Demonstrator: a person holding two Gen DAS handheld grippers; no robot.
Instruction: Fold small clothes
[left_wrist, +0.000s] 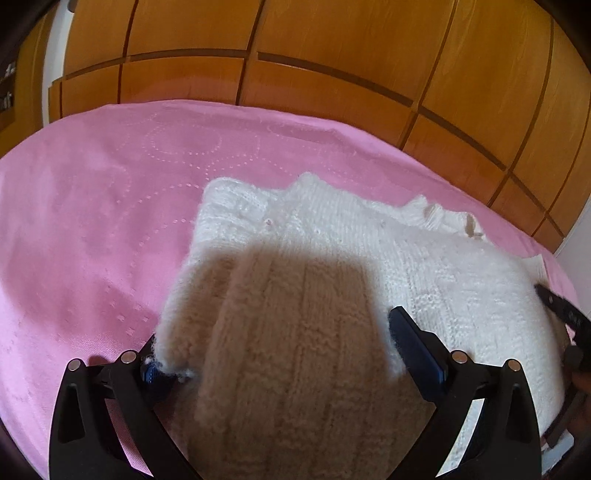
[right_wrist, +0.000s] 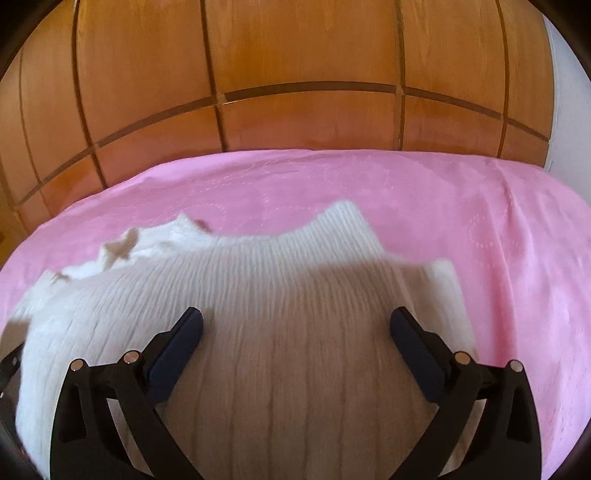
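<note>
A small white knitted sweater (left_wrist: 332, 236) lies on a pink bedspread (left_wrist: 92, 221). In the left wrist view my left gripper (left_wrist: 273, 343) has its jaws wide apart, and a fold of the sweater drapes between and over its fingers, hiding the left fingertip. In the right wrist view the same sweater (right_wrist: 258, 280) spreads out under my right gripper (right_wrist: 295, 325), which is open just above the knit. The right gripper's tip also shows at the right edge of the left wrist view (left_wrist: 565, 314).
Wooden wardrobe doors (right_wrist: 295, 74) stand behind the bed. The pink bedspread (right_wrist: 498, 240) extends to the right of the sweater and far to its left. A white wall (right_wrist: 569, 92) is at the far right.
</note>
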